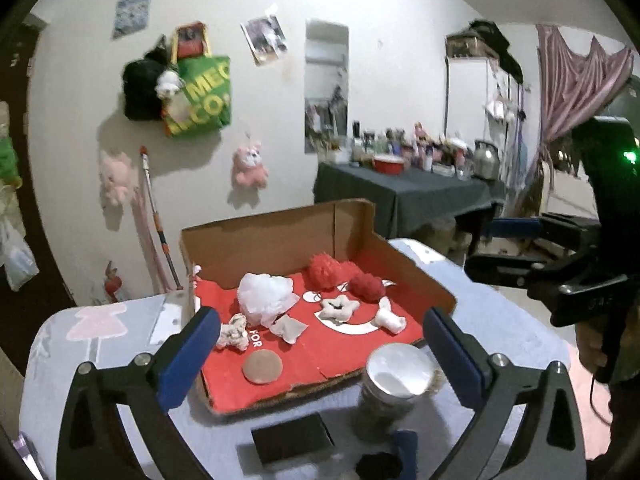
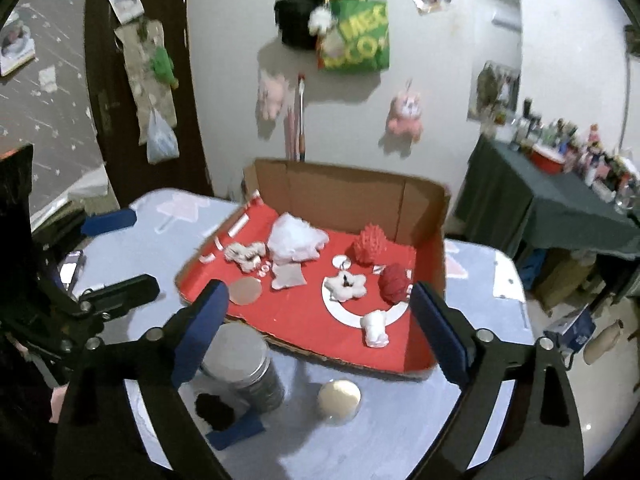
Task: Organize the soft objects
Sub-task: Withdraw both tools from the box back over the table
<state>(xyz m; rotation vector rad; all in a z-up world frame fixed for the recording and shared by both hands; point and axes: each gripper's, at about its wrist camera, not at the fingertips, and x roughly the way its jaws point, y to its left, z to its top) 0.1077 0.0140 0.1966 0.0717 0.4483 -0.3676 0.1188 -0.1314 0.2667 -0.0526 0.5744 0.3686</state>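
Both grippers, left (image 1: 320, 354) and right (image 2: 320, 328), are wide open and hold nothing; soft toys lie in the box (image 1: 280, 236) just ahead. Below them stands a jar (image 2: 244, 364).

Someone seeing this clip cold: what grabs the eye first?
The open cardboard box with its bright red floor, in the middle of the table, scattered with soft bits: two red pom-poms, a white fluffy wad. Next, the green bag hanging on the wall. Both tools, left and right, hover open and empty.
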